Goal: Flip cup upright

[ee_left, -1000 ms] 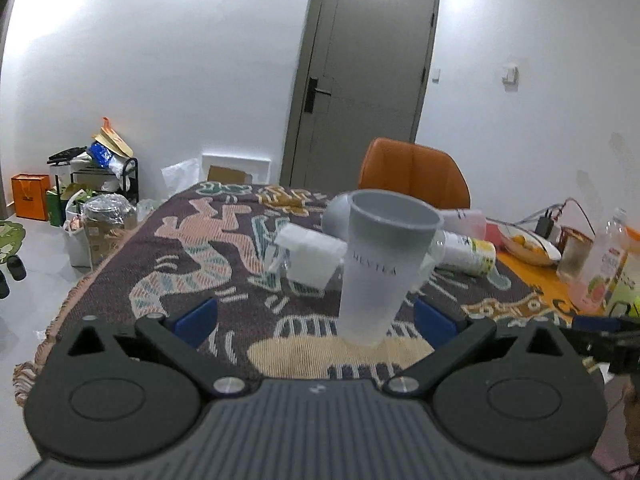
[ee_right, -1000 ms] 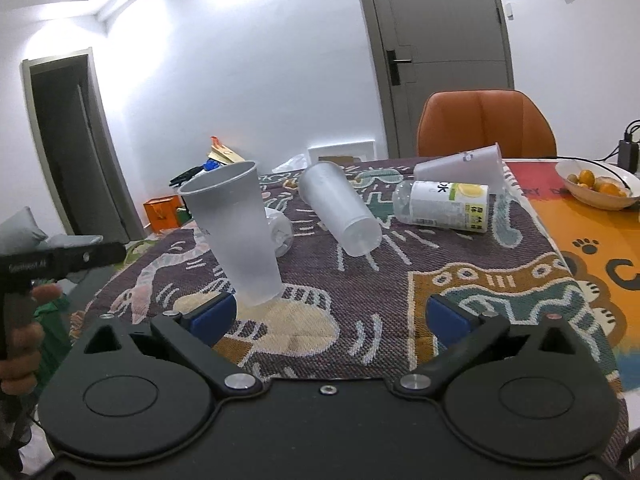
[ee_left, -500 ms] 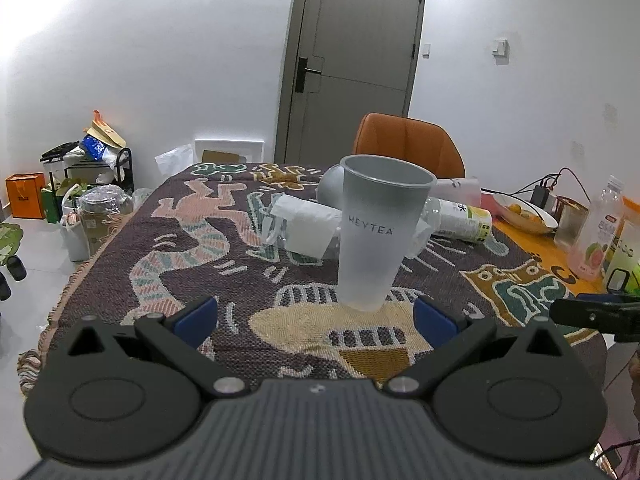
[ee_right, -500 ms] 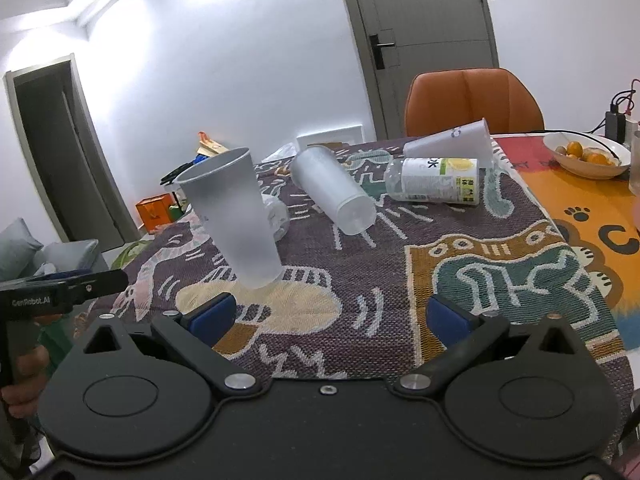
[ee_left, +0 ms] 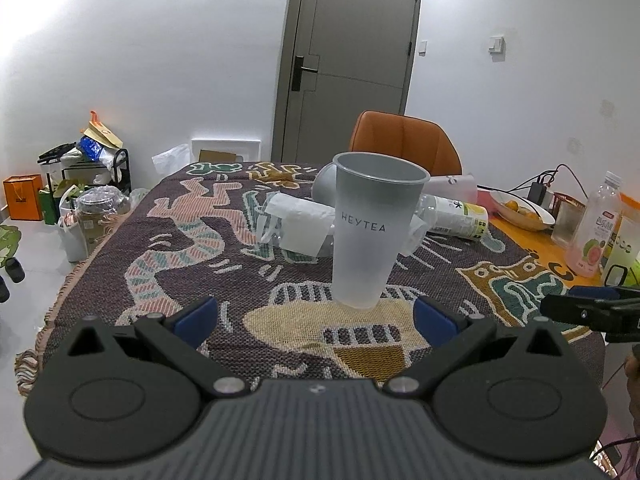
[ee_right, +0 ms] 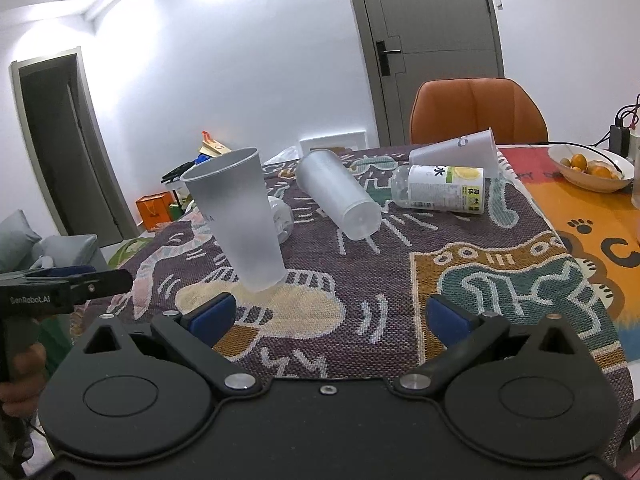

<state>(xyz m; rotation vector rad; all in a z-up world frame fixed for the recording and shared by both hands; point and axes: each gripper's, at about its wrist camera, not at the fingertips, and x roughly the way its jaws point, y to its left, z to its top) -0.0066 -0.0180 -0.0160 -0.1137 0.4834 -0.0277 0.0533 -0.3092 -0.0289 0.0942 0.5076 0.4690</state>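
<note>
Patterned tablecloth (ee_left: 168, 264), upright cup (ee_left: 372, 232), open claws

Frosted grey cup (ee_left: 370, 236), orange chair (ee_left: 404, 144)

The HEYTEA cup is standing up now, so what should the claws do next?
Probably reach the right claw toward the frosted cup lying on its side. The HEYTEA cup already stands mouth-up on the blanket, and both claws are open and empty.

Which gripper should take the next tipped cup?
Right gripper, probably. The clear cup lying on its side is ahead of its open jaws; for the left gripper the upright HEYTEA cup blocks it.
</note>
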